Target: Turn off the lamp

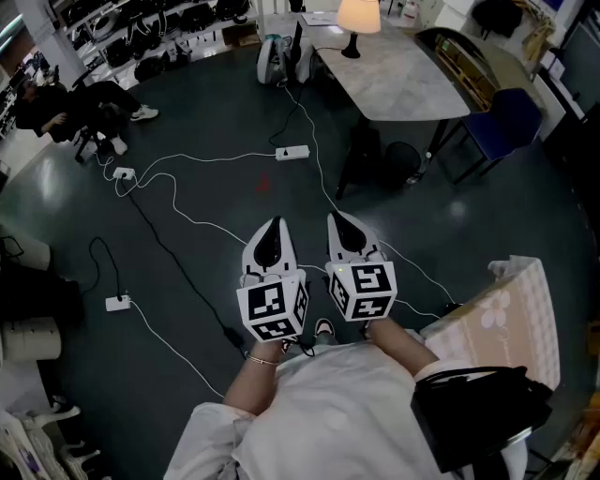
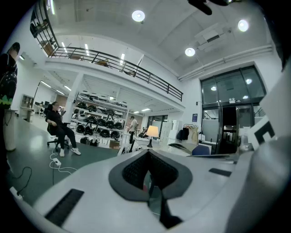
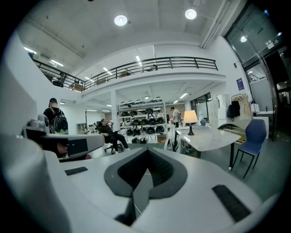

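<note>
The lamp (image 1: 358, 17) stands lit on the far end of a pale table (image 1: 403, 84), with a cream shade on a dark base. It also shows small and distant in the left gripper view as the lamp (image 2: 152, 132) and in the right gripper view as the lamp (image 3: 190, 118). My left gripper (image 1: 274, 226) and right gripper (image 1: 339, 219) are held side by side above the floor, well short of the table. Both point towards it. The left gripper (image 2: 148, 153) and the right gripper (image 3: 146, 153) each have their jaws shut together with nothing between them.
White and black cables and power strips (image 1: 292, 152) run across the dark floor between me and the table. A blue chair (image 1: 502, 122) stands right of the table. A person sits at the far left (image 1: 66, 108). A cloth-covered box (image 1: 506, 323) and a black bag (image 1: 478, 408) are close at my right.
</note>
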Available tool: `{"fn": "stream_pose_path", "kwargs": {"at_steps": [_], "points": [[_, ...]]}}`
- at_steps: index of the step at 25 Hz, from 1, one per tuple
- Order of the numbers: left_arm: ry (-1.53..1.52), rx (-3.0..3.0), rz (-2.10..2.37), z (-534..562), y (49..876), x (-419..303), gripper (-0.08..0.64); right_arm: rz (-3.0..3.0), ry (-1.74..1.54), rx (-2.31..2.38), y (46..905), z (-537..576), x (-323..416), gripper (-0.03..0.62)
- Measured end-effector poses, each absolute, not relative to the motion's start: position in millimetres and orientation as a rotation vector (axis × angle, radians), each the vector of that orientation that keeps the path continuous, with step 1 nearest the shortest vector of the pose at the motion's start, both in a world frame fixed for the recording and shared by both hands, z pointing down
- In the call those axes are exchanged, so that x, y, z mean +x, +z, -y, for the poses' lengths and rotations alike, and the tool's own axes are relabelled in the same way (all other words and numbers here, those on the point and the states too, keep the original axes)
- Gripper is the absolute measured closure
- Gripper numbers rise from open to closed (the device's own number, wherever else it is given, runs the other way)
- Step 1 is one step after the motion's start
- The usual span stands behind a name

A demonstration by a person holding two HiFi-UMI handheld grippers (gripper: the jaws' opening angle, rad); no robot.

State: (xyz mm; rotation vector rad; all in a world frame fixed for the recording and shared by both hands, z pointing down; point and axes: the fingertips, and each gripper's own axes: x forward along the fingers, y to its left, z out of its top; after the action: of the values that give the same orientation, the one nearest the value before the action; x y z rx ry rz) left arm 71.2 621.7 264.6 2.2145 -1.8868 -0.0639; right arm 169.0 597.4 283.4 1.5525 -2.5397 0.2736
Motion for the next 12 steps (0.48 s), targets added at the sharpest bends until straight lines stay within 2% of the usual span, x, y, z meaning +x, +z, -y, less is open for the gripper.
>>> {"fn": "stream_pose_path", "kwargs": {"at_steps": [12], "points": [[-0.086,2.207,1.895,-625,266,51,0.566,2.569,0.286,1.562,280,-599,152,0.595]]}}
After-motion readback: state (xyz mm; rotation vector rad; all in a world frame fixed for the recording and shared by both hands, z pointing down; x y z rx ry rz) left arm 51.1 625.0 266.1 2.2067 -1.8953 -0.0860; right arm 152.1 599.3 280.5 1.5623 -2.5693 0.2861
